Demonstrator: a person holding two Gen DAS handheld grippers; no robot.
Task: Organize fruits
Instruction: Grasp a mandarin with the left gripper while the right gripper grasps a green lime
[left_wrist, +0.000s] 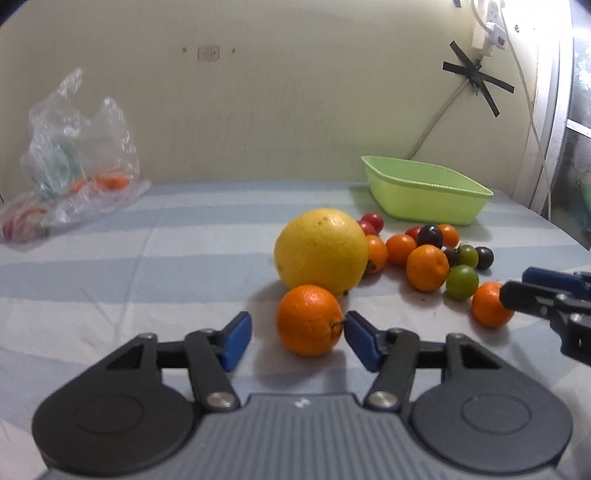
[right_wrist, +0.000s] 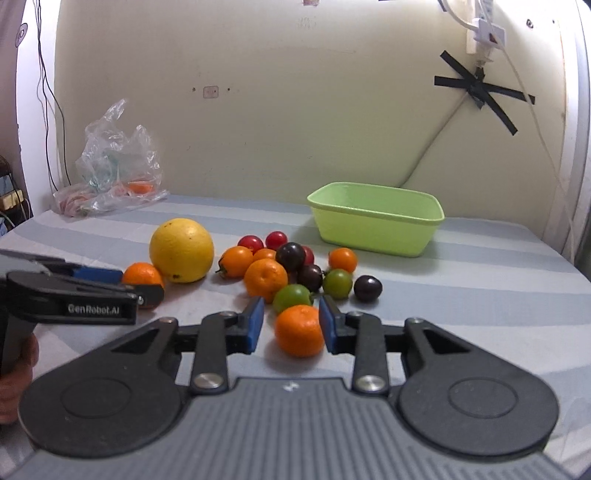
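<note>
A big orange (left_wrist: 309, 319) lies on the striped cloth between the jaws of my left gripper (left_wrist: 299, 338), which is open: the right pad touches the fruit and a gap shows at the left pad. Just behind it sits a large yellow citrus (left_wrist: 321, 251). My right gripper (right_wrist: 291, 325) is shut on a small mandarin (right_wrist: 299, 330) at the near edge of a heap of mandarins, green, red and dark small fruits (right_wrist: 295, 266). From the right wrist view, the left gripper (right_wrist: 147, 291) reaches in at the left, by the big orange (right_wrist: 142, 275).
A light green tub (right_wrist: 373, 225) stands behind the heap near the wall; nothing shows inside it. A crumpled clear plastic bag (right_wrist: 114, 170) with some produce lies at the back left. Cables and a taped power strip hang on the wall. A hand (right_wrist: 14, 369) holds the left gripper's handle.
</note>
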